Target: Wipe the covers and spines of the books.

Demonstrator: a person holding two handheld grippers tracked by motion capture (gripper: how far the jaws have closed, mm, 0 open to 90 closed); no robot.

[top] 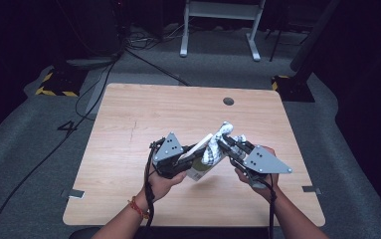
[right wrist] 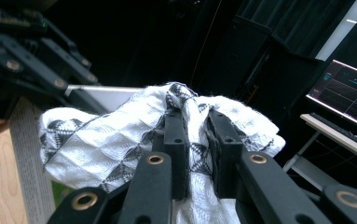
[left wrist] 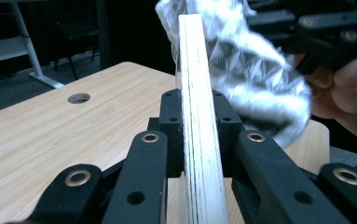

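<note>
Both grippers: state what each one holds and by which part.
The left gripper is shut on the thin edge of a flat white board. The right gripper pinches a bunched fold of a white patterned cloth.

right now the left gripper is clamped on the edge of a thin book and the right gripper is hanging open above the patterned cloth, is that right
Not quite. The right gripper is not open above the cloth: its jaws are shut on a fold of the patterned cloth, as the right gripper view shows. The rest holds: the left gripper is clamped on the edge of the thin book.
</note>
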